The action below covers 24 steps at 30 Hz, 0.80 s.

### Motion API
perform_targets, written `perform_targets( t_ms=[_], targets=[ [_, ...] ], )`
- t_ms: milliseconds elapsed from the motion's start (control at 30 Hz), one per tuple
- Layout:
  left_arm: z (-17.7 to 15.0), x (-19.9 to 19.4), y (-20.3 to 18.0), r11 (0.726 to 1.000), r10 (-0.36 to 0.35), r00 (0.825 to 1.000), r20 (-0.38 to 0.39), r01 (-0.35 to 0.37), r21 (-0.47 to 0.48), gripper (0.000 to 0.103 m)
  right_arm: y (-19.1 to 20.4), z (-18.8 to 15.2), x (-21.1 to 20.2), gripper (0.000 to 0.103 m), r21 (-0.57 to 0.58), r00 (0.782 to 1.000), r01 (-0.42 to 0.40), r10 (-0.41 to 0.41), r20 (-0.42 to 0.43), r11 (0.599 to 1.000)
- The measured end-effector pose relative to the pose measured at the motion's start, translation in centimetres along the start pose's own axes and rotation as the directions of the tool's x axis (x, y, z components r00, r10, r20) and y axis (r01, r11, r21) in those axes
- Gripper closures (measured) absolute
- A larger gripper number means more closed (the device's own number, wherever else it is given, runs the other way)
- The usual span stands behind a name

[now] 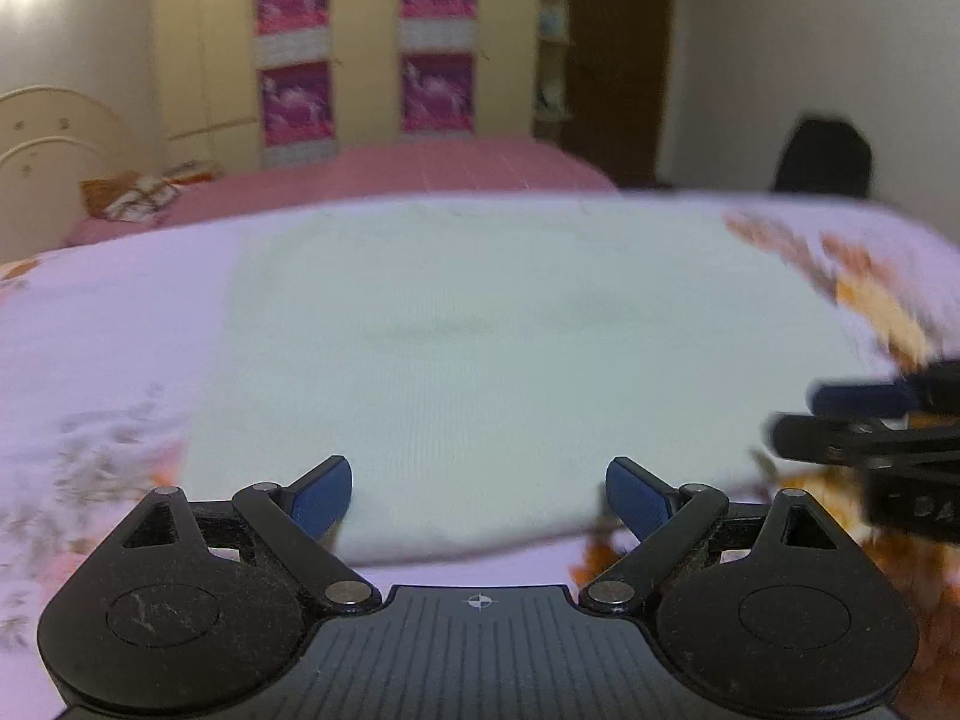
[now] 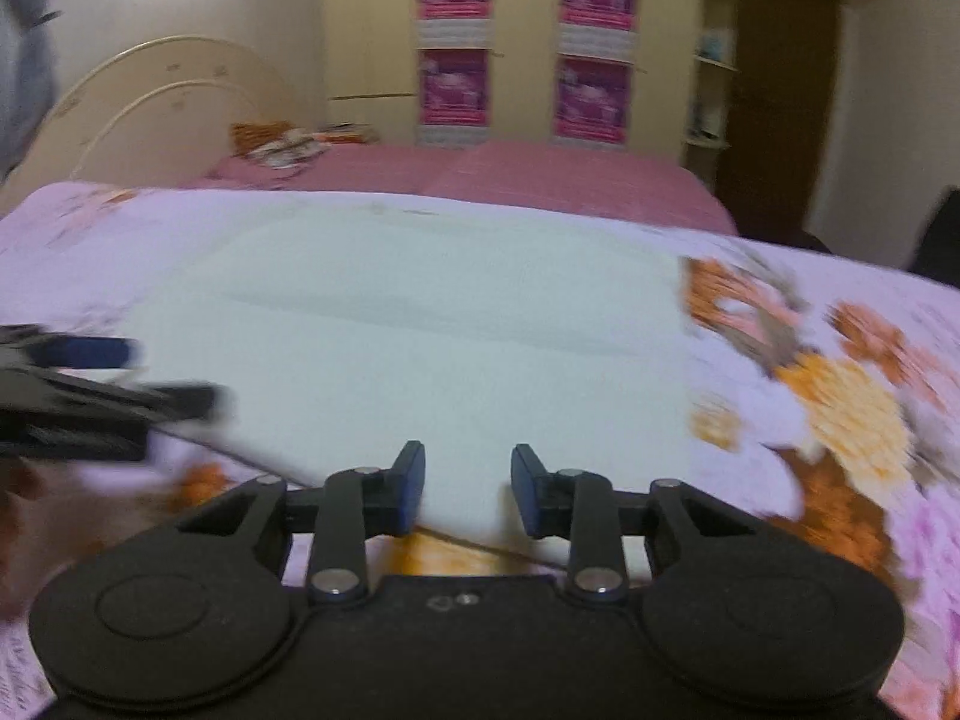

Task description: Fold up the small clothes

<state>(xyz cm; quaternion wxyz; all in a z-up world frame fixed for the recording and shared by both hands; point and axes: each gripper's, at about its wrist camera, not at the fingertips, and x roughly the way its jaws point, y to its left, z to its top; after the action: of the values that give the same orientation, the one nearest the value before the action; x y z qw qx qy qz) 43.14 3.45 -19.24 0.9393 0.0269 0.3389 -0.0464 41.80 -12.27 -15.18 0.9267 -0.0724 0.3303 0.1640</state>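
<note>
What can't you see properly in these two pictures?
- White garment: both views blurred; its type is unclear.
- Garment's near edge: hidden behind the right gripper in its own view.
- Right gripper in left view: cut off by the right edge.
- Floral bedspread: pattern smeared by blur.

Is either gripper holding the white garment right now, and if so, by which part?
Nothing is held. Both the left gripper and right gripper are open above the white garment's near edge.

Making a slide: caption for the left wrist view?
Open left gripper poised at the near edge of a white garment on a floral bedspread.
</note>
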Motion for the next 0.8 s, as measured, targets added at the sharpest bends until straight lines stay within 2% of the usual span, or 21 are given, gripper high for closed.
perform_targets(
  t_ms=[67,100,167,267,333,467,600,800],
  targets=[
    [-0.3,0.1,0.2,1.000,0.017,1.000,0.000,-0.017,0.001,0.005,0.9,-0.2,1.0,0.068,-0.029,1.000,0.002,-0.003,-0.027,1.000],
    [-0.3,-0.2,0.7,1.000,0.018,1.000,-0.003,-0.018,-0.015,0.005,0.8,-0.4,1.6,0.068,-0.030,0.998,0.016,-0.018,-0.058,0.999],
    [-0.8,-0.7,2.2,0.998,0.051,0.999,0.002,-0.051,-0.027,0.005,-0.3,-0.9,1.3,0.068,-0.003,0.998,0.031,-0.031,-0.055,1.000],
    [-1.9,-0.8,4.0,0.998,0.034,0.999,0.003,-0.034,-0.049,0.004,-2.9,-1.6,0.3,0.068,0.047,0.991,0.128,-0.125,-0.051,0.991],
    [-2.0,-0.8,3.5,0.999,0.049,0.999,-0.001,-0.049,-0.007,0.004,-4.7,-2.1,0.2,0.067,0.124,0.994,0.104,-0.098,-0.056,0.987],
    [-1.7,-1.2,3.2,0.998,0.058,0.998,-0.017,-0.058,-0.017,0.004,-3.8,-1.7,0.4,0.065,0.084,0.991,0.125,-0.120,-0.065,0.989],
    [-1.6,-2.6,3.2,0.997,0.073,0.997,-0.022,-0.073,-0.008,0.004,-3.5,-1.6,-1.1,0.065,0.099,0.993,0.113,-0.111,-0.028,0.989],
    [-2.7,-3.4,4.8,0.995,0.048,0.998,-0.049,-0.052,-0.082,0.004,-3.4,-1.6,-2.1,0.065,0.091,0.994,0.107,-0.105,-0.034,0.990]
  ],
)
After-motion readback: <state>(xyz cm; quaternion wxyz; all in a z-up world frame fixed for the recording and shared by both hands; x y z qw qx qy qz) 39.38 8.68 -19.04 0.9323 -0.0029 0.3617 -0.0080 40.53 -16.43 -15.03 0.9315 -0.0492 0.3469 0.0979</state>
